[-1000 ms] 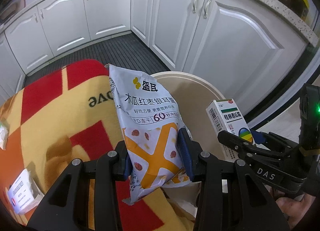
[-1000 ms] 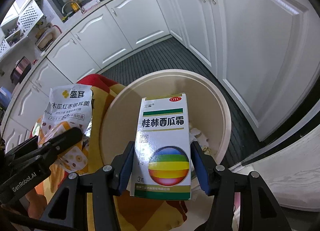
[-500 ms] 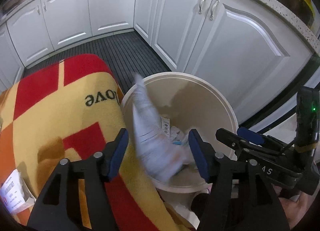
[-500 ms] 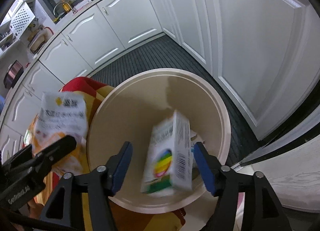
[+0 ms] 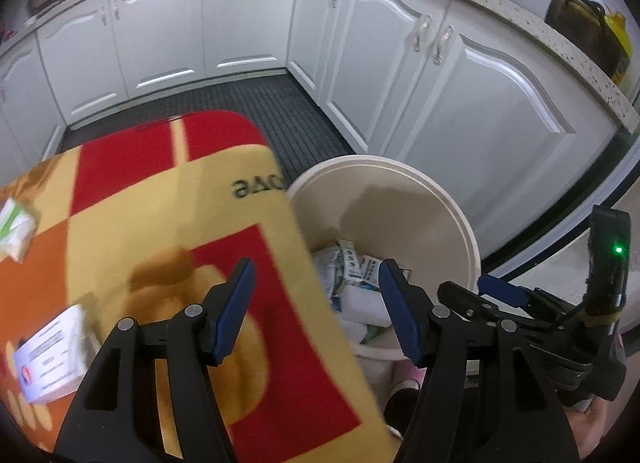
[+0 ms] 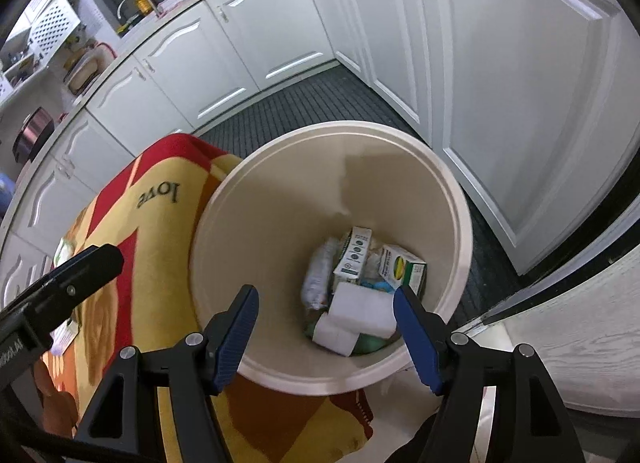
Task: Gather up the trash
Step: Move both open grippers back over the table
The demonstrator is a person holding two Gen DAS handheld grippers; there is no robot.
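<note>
A round cream trash bin stands on the floor beside the cloth-covered table; it also shows in the left wrist view. Inside lie the snack bag, the rainbow medicine box, another box and white pieces. My right gripper is open and empty above the bin's near side. My left gripper is open and empty over the table edge next to the bin. Two white boxes lie on the cloth at the left.
The table wears a red, yellow and orange cloth with the word "love". White kitchen cabinets curve around a dark ribbed floor mat. The right gripper shows at the lower right of the left wrist view. Pots stand on the counter.
Both grippers opened. The snack bag dropped from the left one and the rainbow box from the right one; both now lie in the bin.
</note>
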